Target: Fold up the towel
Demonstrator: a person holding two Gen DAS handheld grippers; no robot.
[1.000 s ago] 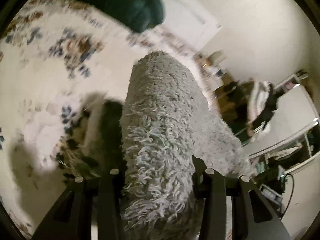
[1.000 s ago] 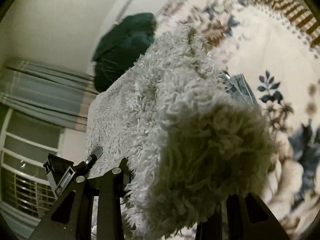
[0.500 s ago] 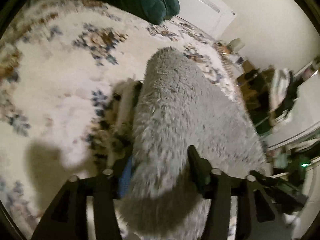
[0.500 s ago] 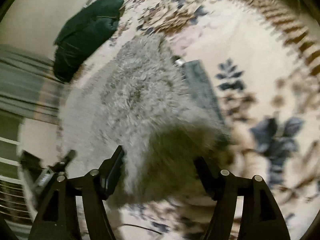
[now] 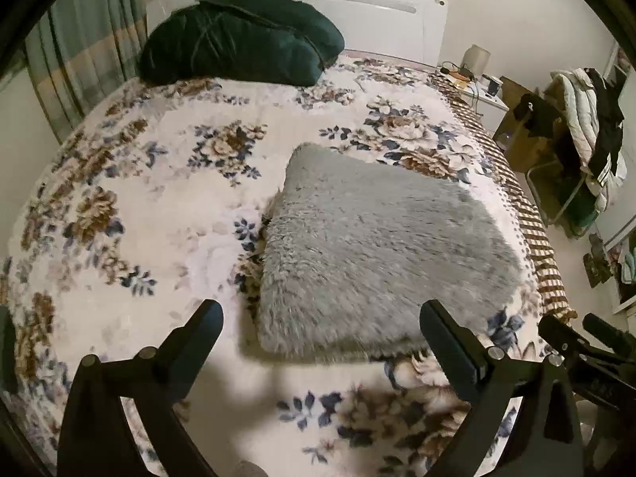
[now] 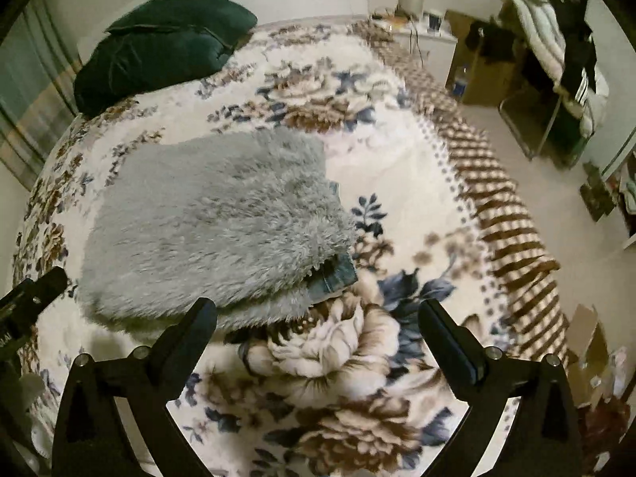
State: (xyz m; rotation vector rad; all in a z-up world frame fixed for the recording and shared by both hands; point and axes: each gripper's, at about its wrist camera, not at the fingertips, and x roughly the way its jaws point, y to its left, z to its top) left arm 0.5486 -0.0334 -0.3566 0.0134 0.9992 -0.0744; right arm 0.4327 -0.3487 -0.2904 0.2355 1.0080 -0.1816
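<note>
A shaggy grey towel (image 5: 377, 238) lies folded in layers on the flowered bedspread (image 5: 139, 206). In the right wrist view the same towel (image 6: 214, 226) shows a blue-grey underside at its near right corner. My left gripper (image 5: 322, 318) hangs above the towel's near edge, its jaws opening wide, and nothing is between them. My right gripper (image 6: 318, 314) hovers above the towel's near right corner, its jaws opening wide too, and holds nothing. Part of the right gripper (image 5: 588, 342) shows at the right edge of the left wrist view.
A dark green pillow (image 5: 238, 35) lies at the head of the bed by a white headboard (image 5: 377, 12). Curtains (image 5: 83, 51) hang on the left. A nightstand (image 5: 473, 79), cardboard boxes (image 6: 485, 63) and a rack with clothes (image 5: 588, 127) stand right of the bed.
Both grippers held the towel's edges a second ago. They have let go, opened wide and lifted away, and the towel now lies flat on the bedspread.
</note>
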